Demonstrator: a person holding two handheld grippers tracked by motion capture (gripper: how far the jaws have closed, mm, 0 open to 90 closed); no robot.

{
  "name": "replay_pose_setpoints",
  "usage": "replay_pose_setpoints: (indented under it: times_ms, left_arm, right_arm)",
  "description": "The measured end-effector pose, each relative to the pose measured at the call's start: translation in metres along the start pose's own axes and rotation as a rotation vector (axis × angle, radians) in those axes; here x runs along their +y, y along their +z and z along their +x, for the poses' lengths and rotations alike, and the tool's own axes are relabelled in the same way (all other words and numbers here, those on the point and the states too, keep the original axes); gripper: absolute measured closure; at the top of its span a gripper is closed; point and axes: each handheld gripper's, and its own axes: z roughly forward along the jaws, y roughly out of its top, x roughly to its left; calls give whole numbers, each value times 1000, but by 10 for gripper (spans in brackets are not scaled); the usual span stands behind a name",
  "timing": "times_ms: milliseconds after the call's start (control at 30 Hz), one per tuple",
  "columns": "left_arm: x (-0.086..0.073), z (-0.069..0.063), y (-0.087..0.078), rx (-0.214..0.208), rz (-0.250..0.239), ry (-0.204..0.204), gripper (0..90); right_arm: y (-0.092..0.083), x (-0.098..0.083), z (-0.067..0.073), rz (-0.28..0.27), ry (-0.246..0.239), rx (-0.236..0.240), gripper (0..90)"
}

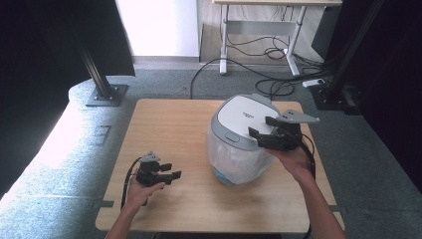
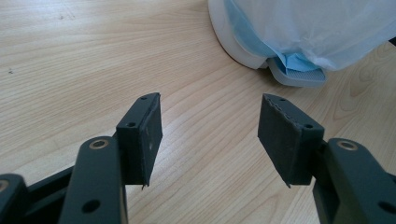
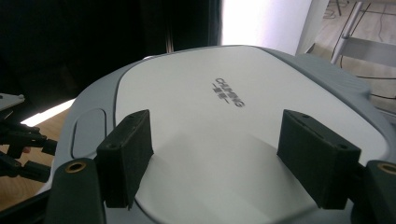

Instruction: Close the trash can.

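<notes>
Down at the near left of the tabletop (image 1: 164, 119), the left gripper (image 1: 175, 175) rests low over the bare wood, its jaws standing wide apart with nothing between them. Farther right stands the white bin (image 1: 239, 149) (a grey-rimmed lid (image 1: 244, 117) on top, a thin plastic liner (image 1: 234, 159) bulging out below). At its right side, the right gripper (image 1: 261, 127) hovers just over the lid, jaws spread apart and gripping nothing; whether the pads touch the lid I cannot tell.

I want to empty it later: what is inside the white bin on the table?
A thin plastic bag hangs out under the shut lid of the bin, draped down its side. The closed lid hides anything inside.
</notes>
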Motion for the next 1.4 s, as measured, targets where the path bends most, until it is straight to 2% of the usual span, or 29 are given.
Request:
replay_pose_setpoints:
  times_ms: [67,267,500,533,567,600,633,667,700,767,900,967,1100,1400]
  left_arm:
    - [0,0,0,1,-2,0,403]
    - [-1,-1,-2,4,-6,2,402]
    - [-2,2,-4,8,-8,-7,402]
    - [-2,2,-4,8,-8,-7,402]
    - [-2,2,-3,9,-8,-7,402]
    - [-2,2,-3,9,-8,-7,402]
    - [-2,2,-4,10,-7,-8,402]
    - [-2,2,-4,10,-7,-8,402]
    - [-3,2,-4,10,-5,-7,402]
    - [-3,2,-4,11,-5,-8,402]
    - [-4,4,-4,14,-4,-13,402]
    - [-4,4,-4,15,-4,-14,402]
    - [-5,4,-2,15,2,-14,402]
    - [-5,4,-3,20,1,-13,401]
  right_arm:
    - [-4,-3,-2,-9,3,1,251]
    - [-35,-26,-6,-71,2,-12,246]
    - [-51,-63,-10,-72,-1,-33,240]
    - [-51,-63,-10,-72,-1,-33,240]
    - [-52,-75,-13,-68,13,-35,240]
    - [-52,-75,-13,-68,13,-35,240]
    - [-51,-88,-16,-58,31,-36,240]
    - [-51,-88,-16,-58,31,-36,240]
    - [-50,-102,-21,-37,46,-42,240]
    - [-49,-107,-22,-31,50,-47,240]
    - [-45,-130,-30,1,77,-67,240]
    - [-41,-148,-35,35,88,-84,240]
    - [-39,-160,-38,65,100,-98,240]
    - [-38,-163,-38,65,106,-97,240]
